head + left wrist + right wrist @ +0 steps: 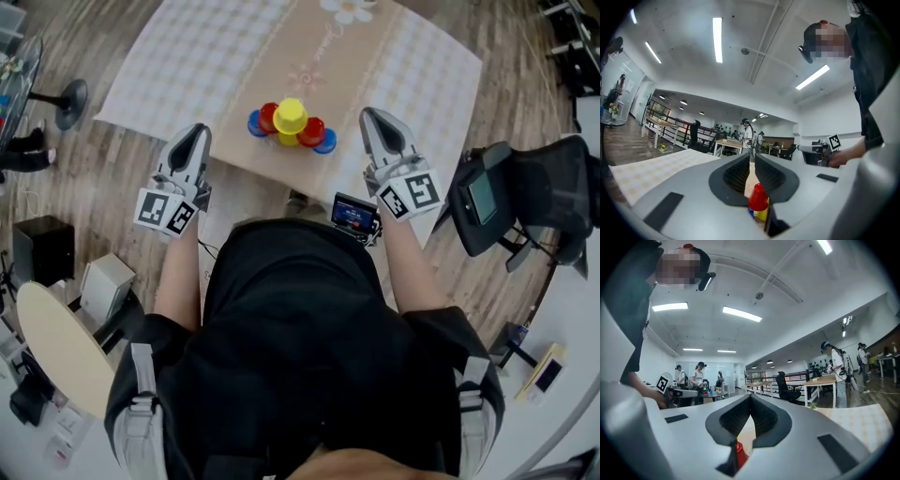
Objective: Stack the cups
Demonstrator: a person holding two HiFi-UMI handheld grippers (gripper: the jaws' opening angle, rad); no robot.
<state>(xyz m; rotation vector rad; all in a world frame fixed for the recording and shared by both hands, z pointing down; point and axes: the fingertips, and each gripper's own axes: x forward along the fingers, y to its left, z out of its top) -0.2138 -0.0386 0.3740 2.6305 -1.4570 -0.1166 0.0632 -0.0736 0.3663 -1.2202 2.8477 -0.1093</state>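
A pile of upturned cups stands on the checked tablecloth [187,66] in the head view. A yellow cup [291,114] tops it, with red cups [269,117] and blue cups [326,142] around its foot. My left gripper [195,131] hovers left of the pile near the table's front edge, jaws together and holding nothing. My right gripper [373,117] sits right of the pile, also shut and empty. In the left gripper view, a red cup [758,197] over a yellow cup [762,213] shows below the left gripper [752,157]. The right gripper [750,397] has a red cup [740,453] showing beneath it.
A small black device with a screen [354,214] hangs at the table's front edge. A black office chair [525,197] stands to the right. A round wooden tabletop [56,347] and a black box [42,248] are at the left. People stand far off [747,133].
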